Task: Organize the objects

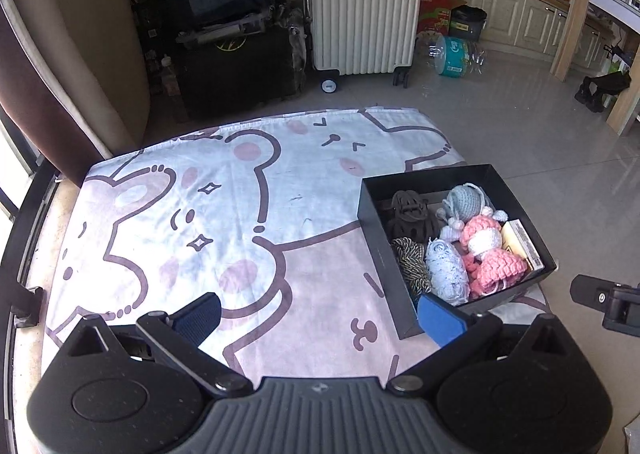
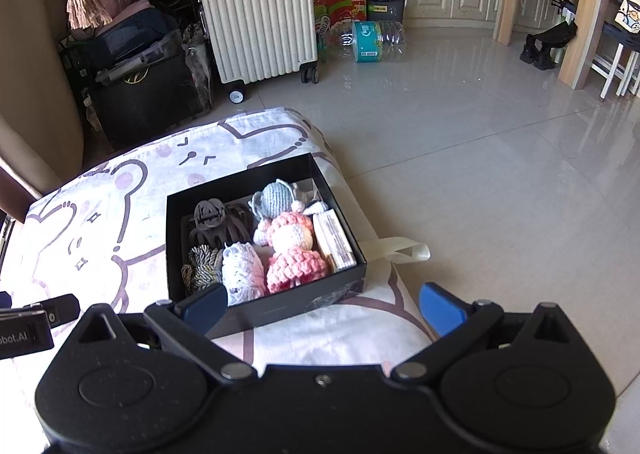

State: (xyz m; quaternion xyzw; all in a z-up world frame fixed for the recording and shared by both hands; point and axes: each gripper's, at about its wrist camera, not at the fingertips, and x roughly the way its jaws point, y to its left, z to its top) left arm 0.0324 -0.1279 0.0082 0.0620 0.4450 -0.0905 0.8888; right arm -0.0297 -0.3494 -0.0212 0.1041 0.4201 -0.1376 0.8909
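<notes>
Looks like everything's already packed: the black box (image 2: pixel 264 296) sits just ahead of the right tongs (image 2: pixel 322 308), with the pink crochet doll (image 2: pixel 294 250), yarn bundles and dark cords inside. Nothing loose on the bear-print cloth (image 1: pixel 200 214) ahead of the left tongs (image 1: pixel 320 314). I'd just check that nothing pokes over the rim and back off without nudging the box. Both tongs are spread wide and holding nothing.

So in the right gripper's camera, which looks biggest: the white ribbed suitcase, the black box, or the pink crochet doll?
1. White ribbed suitcase looks biggest, although farthest.
2. Black box, slightly smaller.
3. Pink crochet doll, clearly smallest, lying inside the box.
</notes>
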